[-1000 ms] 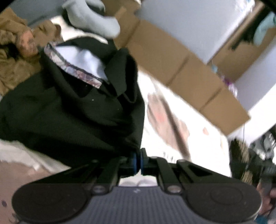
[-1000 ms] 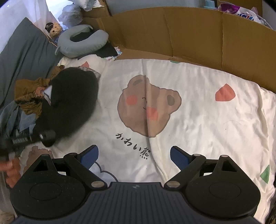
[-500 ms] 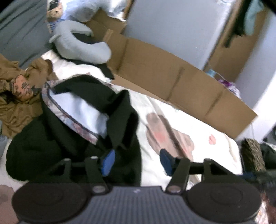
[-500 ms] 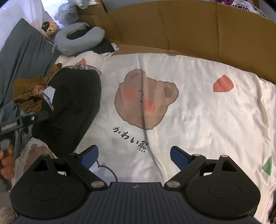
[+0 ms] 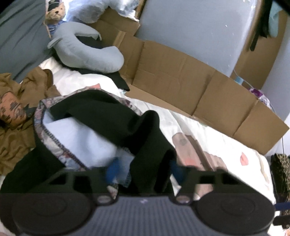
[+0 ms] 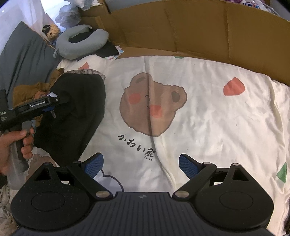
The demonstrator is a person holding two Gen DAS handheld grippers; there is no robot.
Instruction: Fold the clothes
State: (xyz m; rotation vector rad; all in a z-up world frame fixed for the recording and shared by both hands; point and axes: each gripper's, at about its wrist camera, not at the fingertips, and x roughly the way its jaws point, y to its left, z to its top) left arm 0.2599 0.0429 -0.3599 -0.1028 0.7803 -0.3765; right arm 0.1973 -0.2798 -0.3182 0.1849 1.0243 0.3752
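Left claw (image 5: 144,170): just been closing, blue pads (image 5: 112,170) blurred and seen apart in the left wrist view, not clamped yet. A fold of the black garment (image 5: 101,109) sits between them and runs up and away from the claw. Pad contact with the cloth: cannot tell through the blur.

From the right wrist view: left claw in from the left side, tips over the near-left part of the garment, left hand (image 6: 12,143) wrapped round the handle.

Right claw (image 6: 140,163): open wide, nothing between the pads, above bare duvet (image 6: 217,118) just below the bear print and its line of writing. Garment off to its left, well apart from the pads.

Garment location: left part of the bed, on the white bear-print duvet, bunched in a heap, unfolded.

Garment look: black outer fabric, pale blue-white lining exposed, patterned trim band along the opened edge, a thick rolled fold at the middle.

Around it: crumpled brown garment (image 5: 16,141) touching its left side; grey neck pillow (image 5: 87,54) and small teddy bear (image 5: 55,11) beyond; flattened cardboard (image 5: 181,78) standing along the far edge of the bed.
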